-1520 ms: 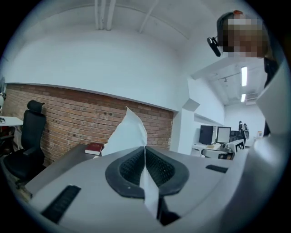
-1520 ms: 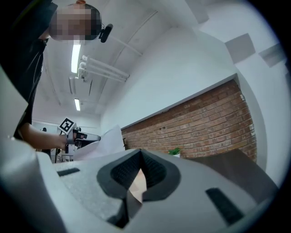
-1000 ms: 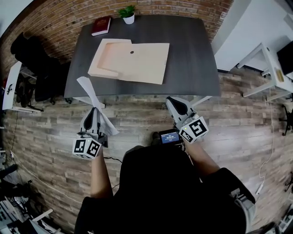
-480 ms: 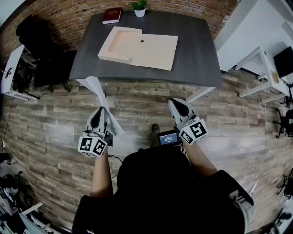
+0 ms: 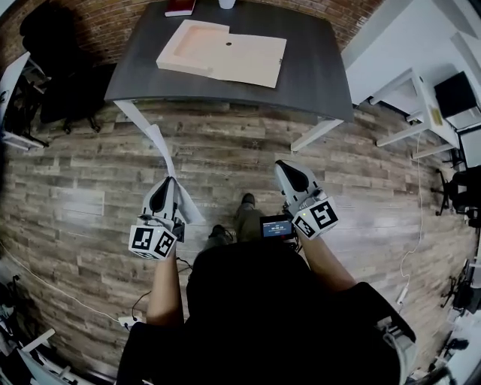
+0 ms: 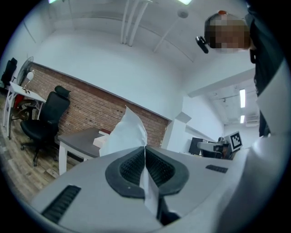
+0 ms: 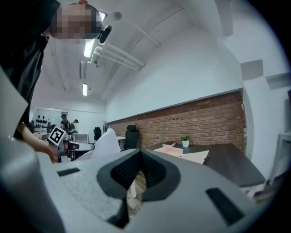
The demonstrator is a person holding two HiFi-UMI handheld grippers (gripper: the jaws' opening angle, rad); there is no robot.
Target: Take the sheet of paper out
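My left gripper [image 5: 169, 182] is shut on a white sheet of paper [image 5: 161, 147], which sticks up and forward from the jaws over the wooden floor. In the left gripper view the sheet of paper [image 6: 128, 132] is pinched between the dark pads [image 6: 129, 167] of the left gripper [image 6: 145, 148]. The open beige folder [image 5: 222, 51] lies on the dark table [image 5: 316, 68], far ahead of both grippers. My right gripper [image 5: 290, 168] is shut with nothing in it; in its own view the right gripper [image 7: 140, 151] shows its pads meeting, with the paper [image 7: 106, 143] off to the left.
A red book [image 5: 180, 7] and a white plant pot [image 5: 227, 3] sit at the table's far edge. Black office chairs [image 5: 52, 45] stand at left, white desks [image 5: 421, 98] at right. A cable [image 5: 412, 248] trails over the floor at right.
The table and folder have slid up and away in the head view as the person backed off. Both grippers keep their pose, the left one still holding the paper.
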